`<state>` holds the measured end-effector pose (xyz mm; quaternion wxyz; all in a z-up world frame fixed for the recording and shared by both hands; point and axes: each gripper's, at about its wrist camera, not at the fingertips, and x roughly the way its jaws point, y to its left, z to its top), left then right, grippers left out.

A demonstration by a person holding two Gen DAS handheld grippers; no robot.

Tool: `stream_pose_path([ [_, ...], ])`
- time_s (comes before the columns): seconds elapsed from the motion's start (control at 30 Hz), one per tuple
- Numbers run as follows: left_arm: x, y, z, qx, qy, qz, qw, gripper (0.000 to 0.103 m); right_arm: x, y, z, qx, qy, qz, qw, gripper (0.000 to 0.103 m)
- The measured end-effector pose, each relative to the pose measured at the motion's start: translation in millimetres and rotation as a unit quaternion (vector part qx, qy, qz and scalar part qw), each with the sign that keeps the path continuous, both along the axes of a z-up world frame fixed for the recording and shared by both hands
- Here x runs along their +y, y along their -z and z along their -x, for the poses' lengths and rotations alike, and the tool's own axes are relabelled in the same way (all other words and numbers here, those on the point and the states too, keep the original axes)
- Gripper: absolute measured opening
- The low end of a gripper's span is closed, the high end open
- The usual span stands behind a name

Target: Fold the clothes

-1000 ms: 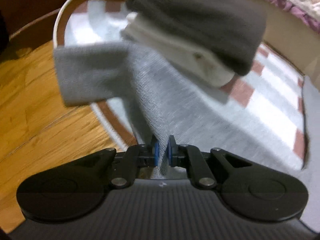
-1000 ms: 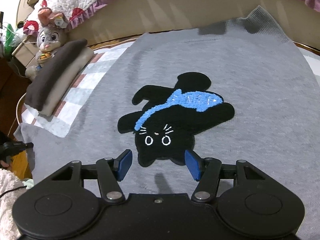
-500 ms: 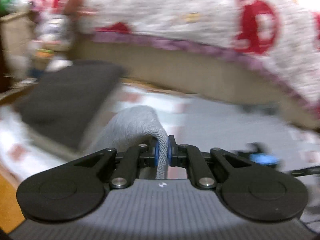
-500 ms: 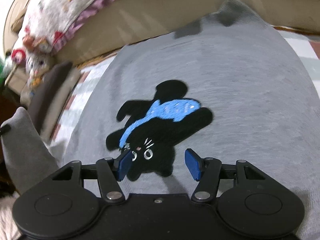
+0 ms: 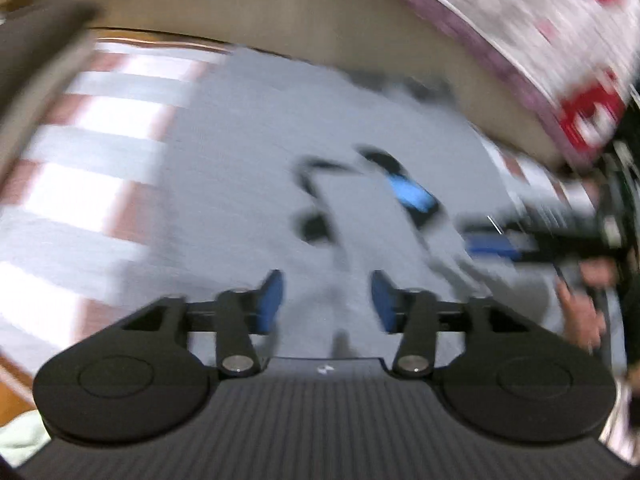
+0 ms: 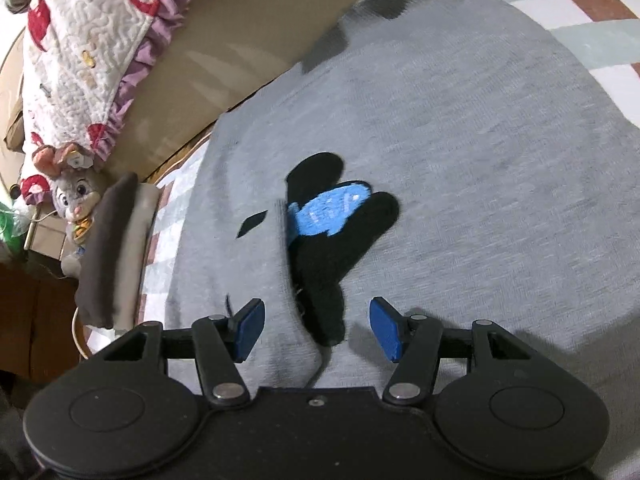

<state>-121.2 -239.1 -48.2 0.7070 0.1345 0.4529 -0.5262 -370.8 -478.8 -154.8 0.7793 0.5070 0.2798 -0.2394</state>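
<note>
The left gripper [image 5: 326, 300] is opening, sleeve [image 5: 360, 232] dropped (loosely), so it may slide off crooked.

- I'm looking into a home bedroom.
- Far left, a quilted bedspread [image 6: 80, 52] with a purple frill hangs over the bed's edge.
- A plush rabbit [image 6: 76, 200] sits below it.
- Folded clothes [image 6: 112, 252] lie on a checked rug [image 6: 592, 20] over the wooden floor [image 6: 32, 320].
</note>
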Motion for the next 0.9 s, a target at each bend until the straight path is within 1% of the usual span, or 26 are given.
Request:
stream_pose_path([
  [0.03,1.6,-4.5,-15.0,-0.004,-0.024,-0.001,0.9997,0.051,2.8,-1.9,-3.6,-0.002,-0.008,0.005,1.0,0.064],
  [0.1,1.4,-2.9,-36.8,-0.017,-0.049,-0.015,0.9985,0.051,12.7,-6.7,-12.8,-0.009,-0.031,0.011,0.999,0.064],
  [0.17,0.5,12.2,-44.8,-0.007,-0.065,-0.036,0.9972,0.051,27.8,-11.5,-22.1,-0.012,-0.052,0.026,0.998,0.064],
  [0.23,-0.3,30.1,-49.6,0.009,-0.079,-0.057,0.9952,0.051,45.1,-13.2,-31.9,-0.003,-0.068,0.047,0.997,0.064],
  [0.33,2.1,47.2,-40.4,0.02,-0.06,-0.085,0.9944,0.051,65.7,-20.0,-42.7,0.029,-0.062,0.112,0.991,0.064],
  [0.4,-1.3,48.7,-33.9,0.006,-0.046,-0.087,0.9951,0.053,74.1,-31.5,-52.2,0.052,-0.056,0.175,0.982,0.064],
  [0.43,-4.2,50.2,-31.6,-0.001,-0.043,-0.09,0.995,0.055,74.7,-37.0,-58.1,0.062,-0.061,0.199,0.976,0.064],
  [0.47,-7.2,53.1,-29.5,-0.006,-0.041,-0.096,0.9945,0.055,73.7,-42.1,-64.6,0.072,-0.069,0.218,0.971,0.064],
  [0.5,-10.6,57.9,-26.6,-0.011,-0.033,-0.107,0.9937,0.055,71.9,-45.0,-71.2,0.081,-0.078,0.223,0.968,0.064],
  [0.53,-14.4,63.3,-23.6,-0.017,-0.025,-0.12,0.9924,0.055,68.6,-43.9,-77.5,0.09,-0.082,0.21,0.97,0.064],
  [0.57,-17.8,68.5,-21.9,-0.021,-0.025,-0.131,0.9909,0.055,64.8,-41.4,-83.5,0.098,-0.083,0.193,0.973,0.064],
  [0.6,-19.2,73.4,-23.0,-0.018,-0.04,-0.138,0.9895,0.055,62.2,-37.3,-90.0,0.102,-0.08,0.175,0.976,0.064],
  [0.63,-18.1,77.0,-27.8,0.0,-0.067,-0.136,0.9885,0.055,60.3,-32.1,-96.7,0.1,-0.072,0.162,0.979,0.064],
  [0.7,-14.3,82.8,-40.4,0.048,-0.118,-0.123,0.9842,0.055,60.6,-21.8,-107.9,0.096,-0.055,0.153,0.982,0.064],
  [0.73,-12.6,84.4,-44.3,0.06,-0.127,-0.118,0.983,0.055,61.5,-15.5,-115.1,0.105,-0.051,0.152,0.981,0.064],
  [0.8,-9.3,85.1,-46.9,0.067,-0.133,-0.113,0.9824,0.055,65.4,-3.8,-130.0,0.132,-0.054,0.162,0.976,0.064],
  [0.87,-7.2,84.7,-46.5,0.068,-0.132,-0.111,0.9827,0.055,72.6,7.5,-146.4,0.163,-0.071,0.189,0.966,0.069],
  [0.9,-6.7,84.9,-47.7,0.071,-0.134,-0.11,0.9824,0.055,78.4,11.7,-154.4,0.18,-0.087,0.214,0.956,0.07],
])
